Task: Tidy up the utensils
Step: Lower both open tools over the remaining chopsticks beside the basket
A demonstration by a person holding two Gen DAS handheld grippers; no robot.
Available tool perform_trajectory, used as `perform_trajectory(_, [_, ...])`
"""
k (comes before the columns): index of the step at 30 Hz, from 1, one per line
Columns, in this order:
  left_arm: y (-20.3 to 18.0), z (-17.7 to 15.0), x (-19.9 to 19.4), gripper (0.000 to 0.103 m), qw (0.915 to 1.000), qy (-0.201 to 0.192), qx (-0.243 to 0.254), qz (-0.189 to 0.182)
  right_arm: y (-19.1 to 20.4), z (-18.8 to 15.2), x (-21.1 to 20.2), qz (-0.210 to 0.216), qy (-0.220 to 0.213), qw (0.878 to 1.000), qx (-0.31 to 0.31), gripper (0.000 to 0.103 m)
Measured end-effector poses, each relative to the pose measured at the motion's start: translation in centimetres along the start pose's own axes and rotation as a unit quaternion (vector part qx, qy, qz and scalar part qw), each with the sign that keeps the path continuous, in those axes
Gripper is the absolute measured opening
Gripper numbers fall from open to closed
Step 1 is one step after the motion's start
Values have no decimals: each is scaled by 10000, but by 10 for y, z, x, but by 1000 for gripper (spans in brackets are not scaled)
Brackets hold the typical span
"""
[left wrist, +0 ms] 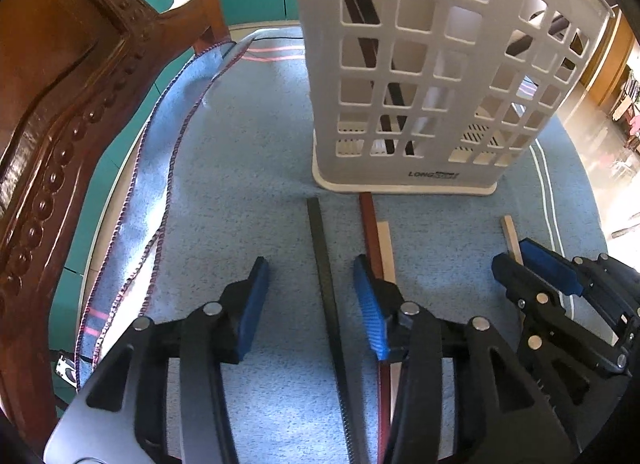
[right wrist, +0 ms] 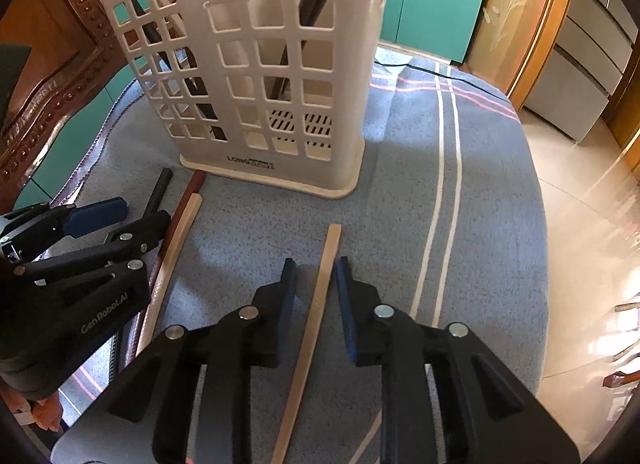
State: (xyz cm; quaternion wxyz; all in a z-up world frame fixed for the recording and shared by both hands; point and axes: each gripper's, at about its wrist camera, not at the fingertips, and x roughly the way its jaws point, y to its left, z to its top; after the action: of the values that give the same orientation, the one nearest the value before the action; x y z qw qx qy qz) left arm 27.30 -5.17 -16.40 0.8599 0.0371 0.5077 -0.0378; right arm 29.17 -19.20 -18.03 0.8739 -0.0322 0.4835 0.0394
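1. left gripper (left wrist: 310,306) hung open astride the black stick (left wrist: 320,248), pads not touching.
2. right gripper (right wrist: 316,304) likewise open around a pale stick (right wrist: 320,292).
3. all sticks lay on the cloth (left wrist: 248,168) before the basket (left wrist: 420,64).
4. best centred over each stick before clamping, then lifted into the basket.

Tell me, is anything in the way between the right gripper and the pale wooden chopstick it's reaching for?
No. The pale wooden chopstick lies bare on the blue towel, already between the open fingers of the right gripper. Nothing visible blocks it. The white plastic lattice basket stands further ahead.
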Motion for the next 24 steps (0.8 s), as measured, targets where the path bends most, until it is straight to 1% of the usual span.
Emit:
perform_trajectory(7, [7, 6, 9, 52, 10000, 20, -33, 14, 0, 4, 4, -85, -29, 10000, -19, 25])
perform_trajectory(12, [7, 5, 9, 52, 10000, 13, -35, 16, 5, 1, 3, -99, -50, 9999, -24, 25])
perform_trajectory(24, [9, 8, 13, 52, 10000, 22, -77, -37, 2, -1, 0, -76, -54, 10000, -14, 25])
